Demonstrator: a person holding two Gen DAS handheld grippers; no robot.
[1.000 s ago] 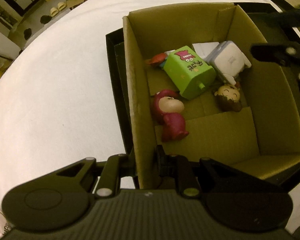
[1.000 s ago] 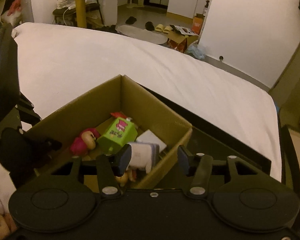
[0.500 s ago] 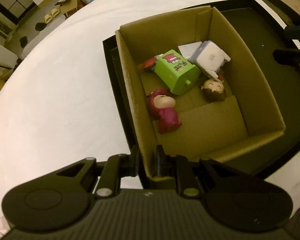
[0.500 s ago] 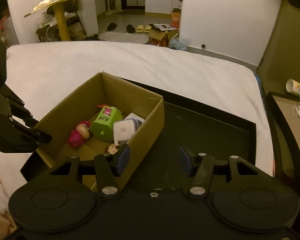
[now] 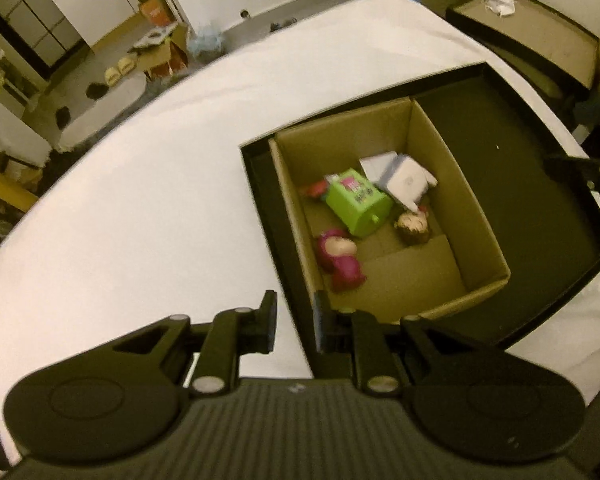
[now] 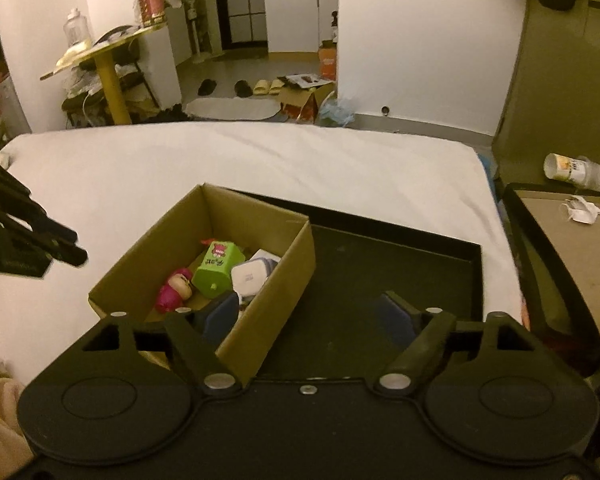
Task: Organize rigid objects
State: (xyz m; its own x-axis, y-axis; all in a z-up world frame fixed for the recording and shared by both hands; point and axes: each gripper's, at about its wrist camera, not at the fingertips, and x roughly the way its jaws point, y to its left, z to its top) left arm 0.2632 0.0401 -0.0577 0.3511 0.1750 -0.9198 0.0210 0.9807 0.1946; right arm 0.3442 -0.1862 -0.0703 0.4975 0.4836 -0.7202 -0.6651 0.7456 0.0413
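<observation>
An open cardboard box sits in the left part of a black tray on a white bed. Inside it lie a pink figure, a green toy box, a white case and a brown-haired figure. My left gripper is open and empty, above the tray's near left corner. My right gripper is wide open and empty, above the box's near right wall.
The white bed spreads around the tray. A second black tray with a cardboard sheet stands to the right, with a tipped paper cup beside it. A cluttered floor and a yellow-legged table lie beyond.
My left gripper has let go of the box's wall, opened and pulled up and back. My right gripper has opened wider and risen. The box stays in the tray.
</observation>
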